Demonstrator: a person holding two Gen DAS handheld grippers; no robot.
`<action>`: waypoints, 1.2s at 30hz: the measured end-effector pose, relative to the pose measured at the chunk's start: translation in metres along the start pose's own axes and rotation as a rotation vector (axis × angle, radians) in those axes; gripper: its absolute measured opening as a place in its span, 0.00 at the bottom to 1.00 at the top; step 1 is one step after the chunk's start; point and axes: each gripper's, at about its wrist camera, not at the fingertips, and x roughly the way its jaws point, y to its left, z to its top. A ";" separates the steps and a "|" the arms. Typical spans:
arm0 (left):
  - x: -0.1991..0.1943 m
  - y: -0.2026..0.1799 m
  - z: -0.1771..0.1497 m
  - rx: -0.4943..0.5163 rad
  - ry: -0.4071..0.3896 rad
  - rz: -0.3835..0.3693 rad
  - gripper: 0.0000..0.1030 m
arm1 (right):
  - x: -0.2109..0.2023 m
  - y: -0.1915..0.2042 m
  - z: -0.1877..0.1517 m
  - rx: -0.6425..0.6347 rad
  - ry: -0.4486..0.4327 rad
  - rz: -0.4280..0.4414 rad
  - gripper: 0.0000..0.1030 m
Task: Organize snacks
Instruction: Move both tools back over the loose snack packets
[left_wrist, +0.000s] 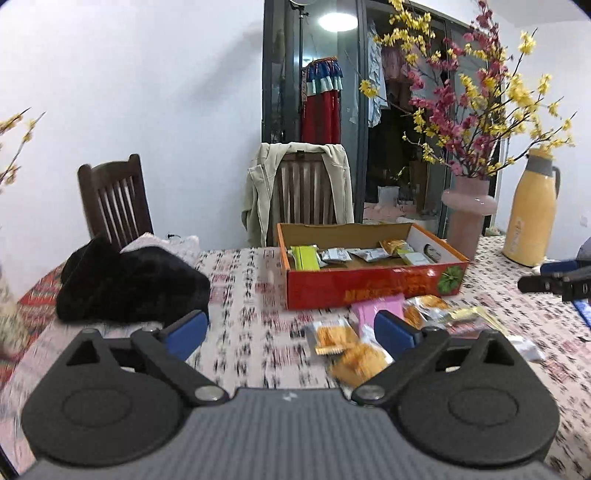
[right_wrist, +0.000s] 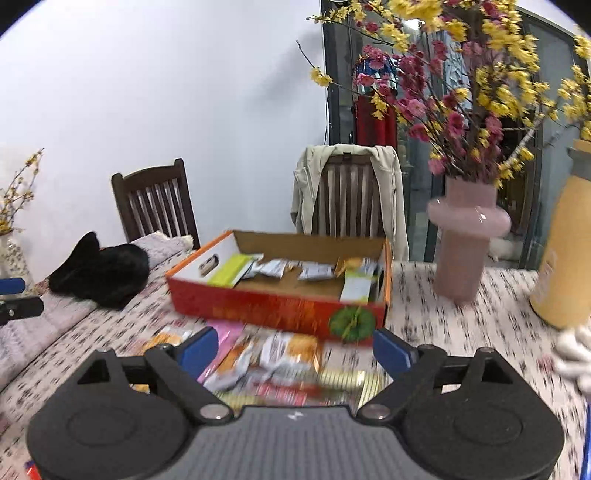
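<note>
A red cardboard box (left_wrist: 373, 286) (right_wrist: 258, 306) stands open on the patterned table and holds several snack packets (left_wrist: 334, 254) (right_wrist: 277, 267). Loose snacks lie in front of it: orange cracker packets (left_wrist: 332, 336) (right_wrist: 291, 350), a pink packet (left_wrist: 376, 308) (right_wrist: 225, 341) and gold-wrapped bars (left_wrist: 469, 315) (right_wrist: 340, 378). My left gripper (left_wrist: 290, 332) is open and empty, above the table left of the loose snacks. My right gripper (right_wrist: 293, 350) is open and empty, above the loose pile. The right gripper also shows at the right edge of the left wrist view (left_wrist: 554, 282).
A black fuzzy garment (left_wrist: 129, 284) (right_wrist: 99, 273) lies at the table's left. A pink vase of flowers (left_wrist: 467, 218) (right_wrist: 465, 240) and a yellow thermos (left_wrist: 532, 210) (right_wrist: 565, 251) stand at the right. Two wooden chairs (left_wrist: 303, 195) (right_wrist: 155, 203) stand behind the table.
</note>
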 end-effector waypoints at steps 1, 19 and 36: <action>-0.009 0.000 -0.004 -0.005 -0.003 -0.007 0.97 | -0.009 0.003 -0.007 0.000 0.003 0.000 0.88; -0.109 -0.025 -0.080 -0.010 -0.002 -0.033 1.00 | -0.129 0.039 -0.135 0.142 0.054 -0.074 0.93; -0.112 -0.036 -0.100 -0.016 0.053 -0.081 1.00 | -0.152 0.055 -0.149 0.091 0.027 -0.111 0.93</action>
